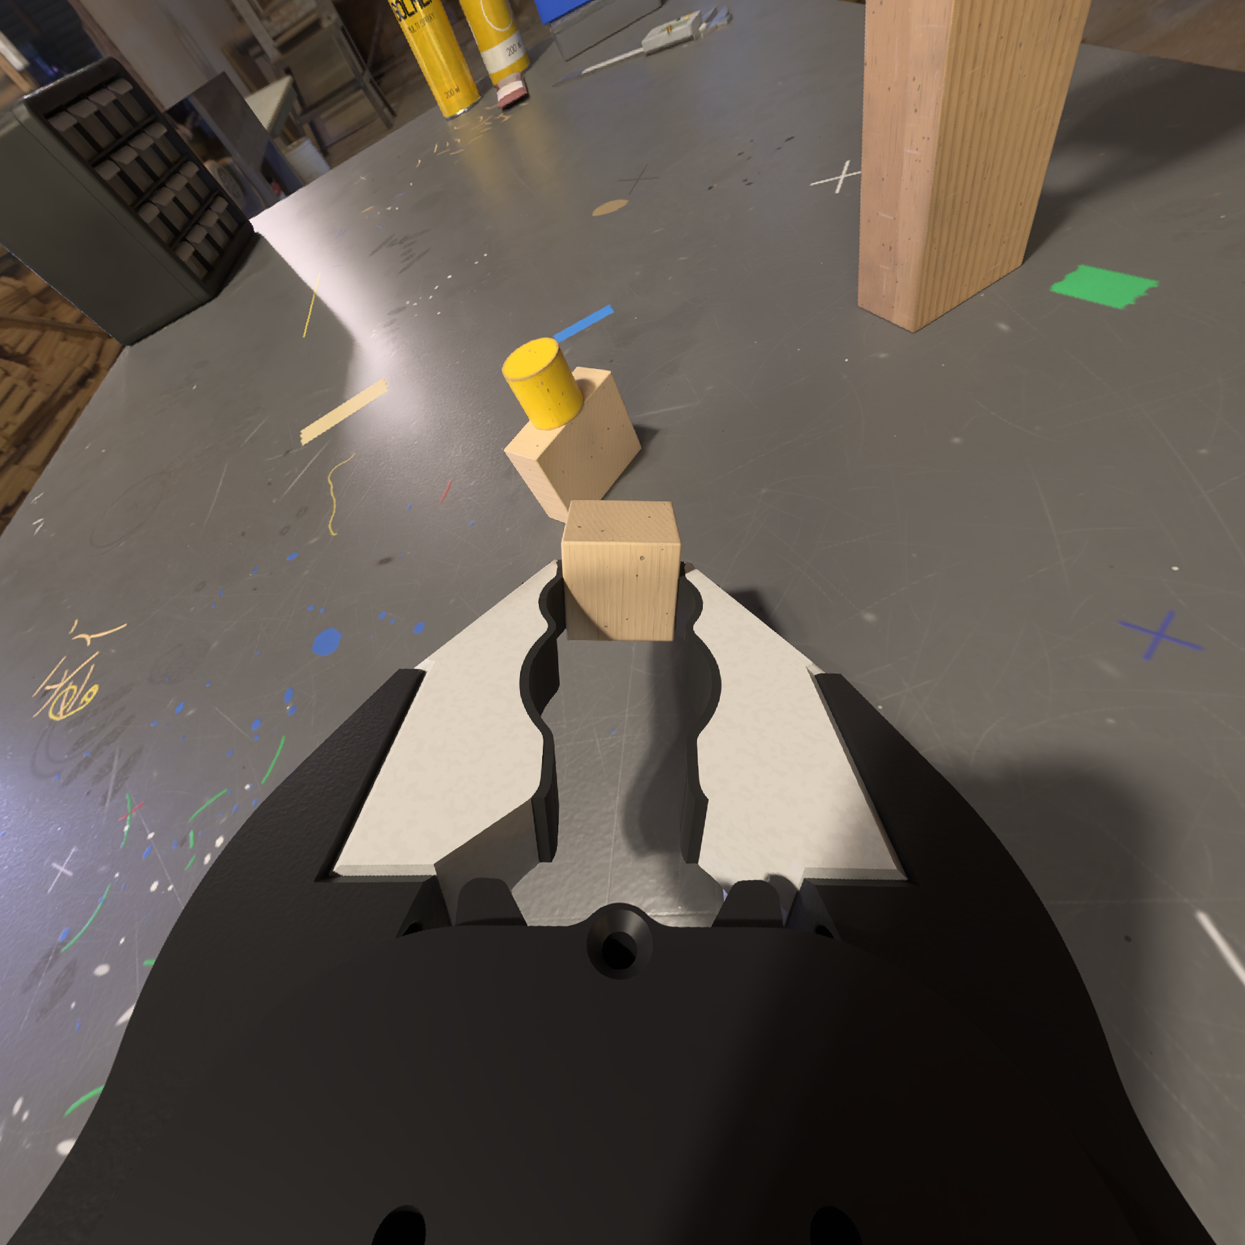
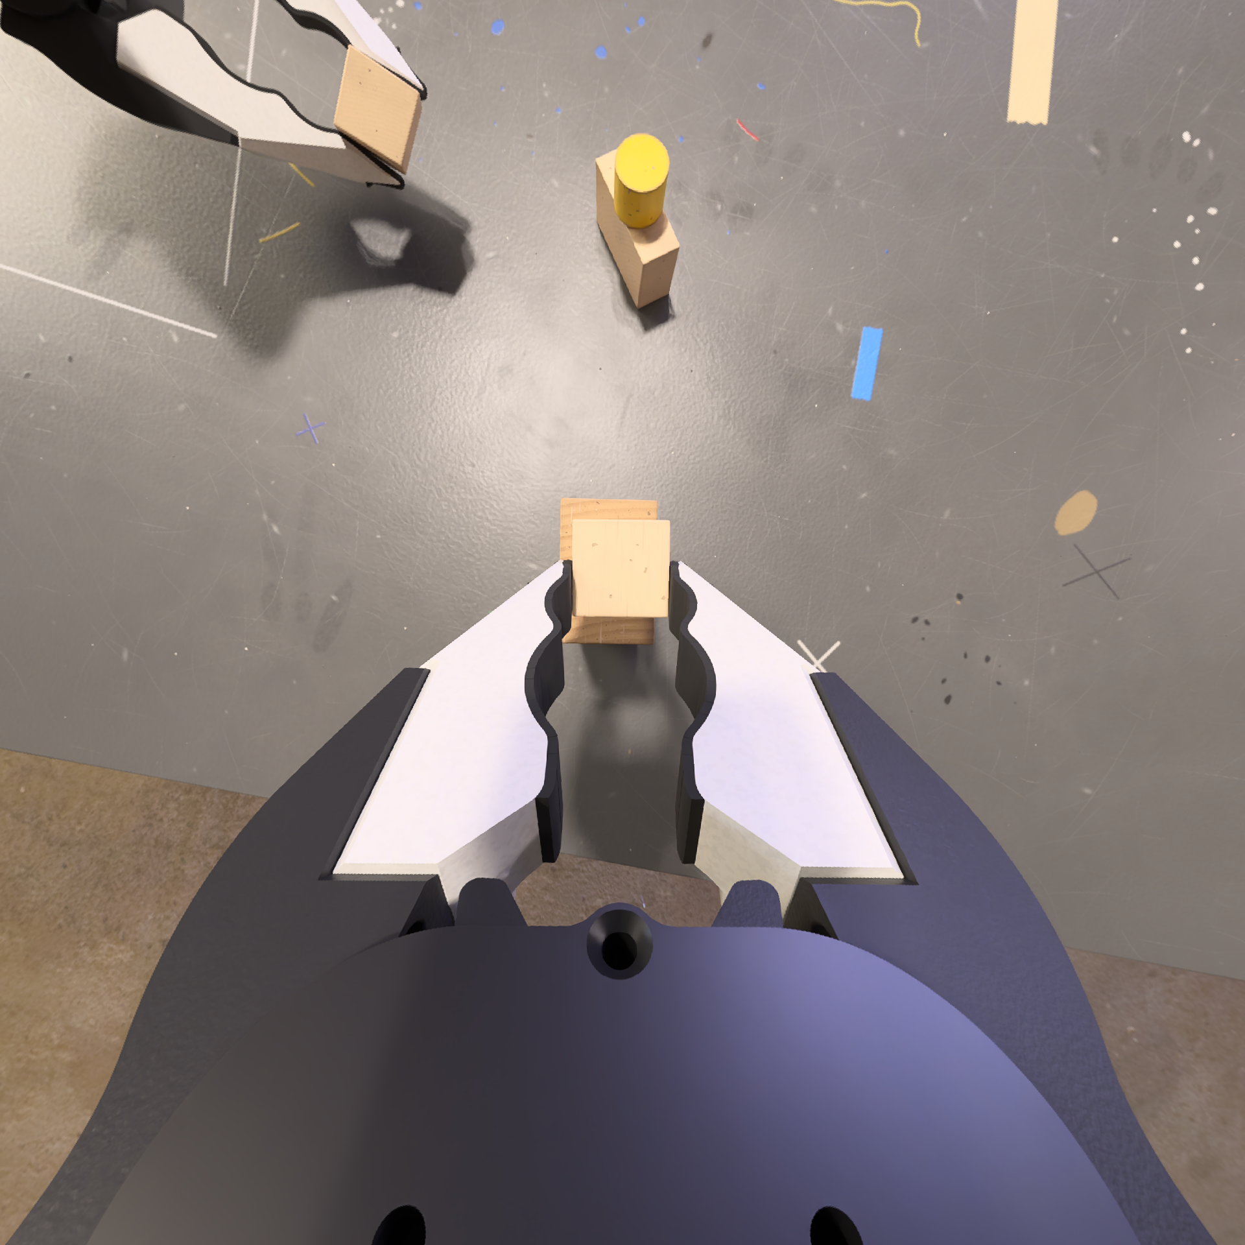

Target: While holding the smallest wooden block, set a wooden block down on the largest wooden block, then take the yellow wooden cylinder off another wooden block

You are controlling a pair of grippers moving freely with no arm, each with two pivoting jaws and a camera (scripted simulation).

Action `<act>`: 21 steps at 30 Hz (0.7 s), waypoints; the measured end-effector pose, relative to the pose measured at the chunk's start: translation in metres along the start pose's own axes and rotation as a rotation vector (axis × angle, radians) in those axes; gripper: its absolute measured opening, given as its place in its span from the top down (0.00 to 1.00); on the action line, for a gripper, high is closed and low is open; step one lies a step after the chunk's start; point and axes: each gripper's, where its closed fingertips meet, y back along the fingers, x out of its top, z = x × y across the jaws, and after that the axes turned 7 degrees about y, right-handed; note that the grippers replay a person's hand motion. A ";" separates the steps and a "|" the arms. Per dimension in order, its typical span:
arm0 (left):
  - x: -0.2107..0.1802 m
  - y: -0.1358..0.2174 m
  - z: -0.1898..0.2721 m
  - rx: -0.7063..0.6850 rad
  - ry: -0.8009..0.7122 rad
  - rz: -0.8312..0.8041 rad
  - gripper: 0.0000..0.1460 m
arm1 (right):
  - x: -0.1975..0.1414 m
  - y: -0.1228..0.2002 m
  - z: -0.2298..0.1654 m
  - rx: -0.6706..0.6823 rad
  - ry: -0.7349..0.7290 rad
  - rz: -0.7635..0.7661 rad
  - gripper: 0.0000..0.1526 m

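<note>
Nearest you, the left tongs (image 1: 620, 572) are closed on the small wooden cube (image 1: 618, 569), lifted clear of the grey desk (image 1: 943, 539), which likely keeps the smallest block in hand as the task demands. The right tongs (image 2: 620, 572) look straight down, clamped on a pale wooden block (image 2: 620, 569) resting atop the tall wooden post (image 2: 606, 508), seemingly the largest block; you cannot tell whether the block's weight is fully settled. Farther out, the yellow cylinder (image 1: 542, 382) stands on a mid-sized wooden block (image 1: 586, 448), untouched, well apart from both tongs.
</note>
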 end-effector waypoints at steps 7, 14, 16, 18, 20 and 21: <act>0.000 0.000 0.000 0.003 -0.004 -0.001 0.79 | -0.005 -0.010 -0.002 0.009 -0.015 -0.012 0.82; -0.001 0.000 0.000 0.001 -0.003 -0.004 0.79 | -0.007 -0.009 -0.004 0.028 -0.033 -0.022 0.72; -0.001 -0.001 0.000 0.002 -0.005 -0.004 0.79 | 0.002 0.002 0.000 -0.004 -0.020 0.002 0.70; -0.001 -0.001 0.001 0.001 -0.009 -0.009 0.79 | 0.023 0.014 0.004 -0.034 0.016 0.049 0.69; -0.001 -0.002 0.001 0.000 -0.015 -0.012 0.79 | 0.047 0.016 0.006 -0.033 0.084 0.040 0.67; -0.001 -0.002 0.002 0.000 -0.018 -0.012 0.79 | 0.060 0.011 0.007 -0.028 0.130 0.013 0.65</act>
